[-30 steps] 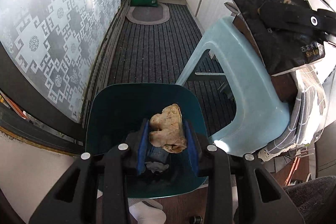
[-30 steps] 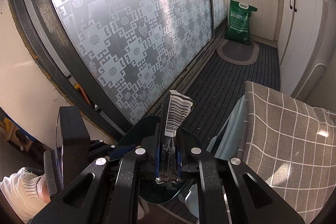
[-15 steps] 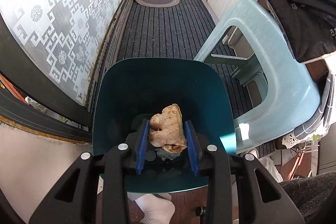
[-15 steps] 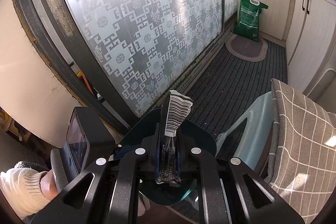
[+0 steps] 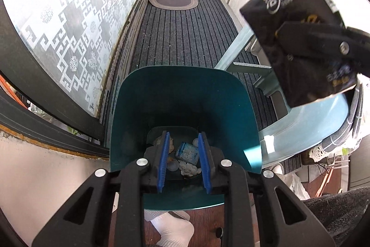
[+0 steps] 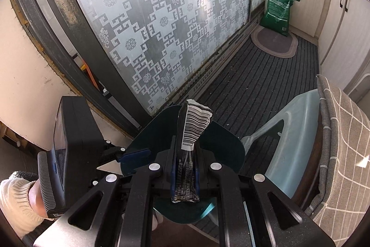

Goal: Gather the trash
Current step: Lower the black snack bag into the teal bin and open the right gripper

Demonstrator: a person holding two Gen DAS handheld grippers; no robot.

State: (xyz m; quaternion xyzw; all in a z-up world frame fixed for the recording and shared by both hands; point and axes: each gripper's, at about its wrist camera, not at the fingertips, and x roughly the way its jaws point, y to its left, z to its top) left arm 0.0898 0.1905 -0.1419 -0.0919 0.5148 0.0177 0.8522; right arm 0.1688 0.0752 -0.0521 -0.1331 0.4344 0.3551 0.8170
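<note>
Hanging directly over the teal bin (image 5: pixel 185 94), the left tool (image 5: pixel 182 160) had its two blue pads (image 5: pixel 162 160) spread apart with nothing between them, a pose that reads as a drop made straight down the bin's mouth. On the bin floor, seen through that gap, lay a small heap of trash: one tan lump (image 5: pixel 170 145) against the left pad, one pale blue packet (image 5: pixel 187 153), one crumpled white wad (image 5: pixel 189 169), and perhaps a further pale scrap, too dim to count with confidence.

The right tool (image 6: pixel 185 174) was pressed together on one black wrapper (image 6: pixel 188 154), gripping its lower half so that the barcoded end stood up beyond the fingers. In the left view the same wrapper (image 5: pixel 298 38) appeared as a black pack with white lettering, held high and to the right of the bin, above the pale blue plastic stool (image 5: pixel 298 122). It looked to be waiting its turn, kept clear of the opening while the left tool occupied it.

The bin stood on the striped floor mat (image 5: pixel 185 34) just beside the patterned glass door (image 6: pixel 161 22), close to where the person stood, one white-socked foot (image 5: pixel 175 230) showing beneath it. One green sack (image 6: pixel 278 10) leaned by the cabinets, near one oval rug (image 6: pixel 274 42), and a checked cloth (image 6: pixel 342 142) draped something beside the stool.

My judgement was that one piece remained to go in: the wrapper.
</note>
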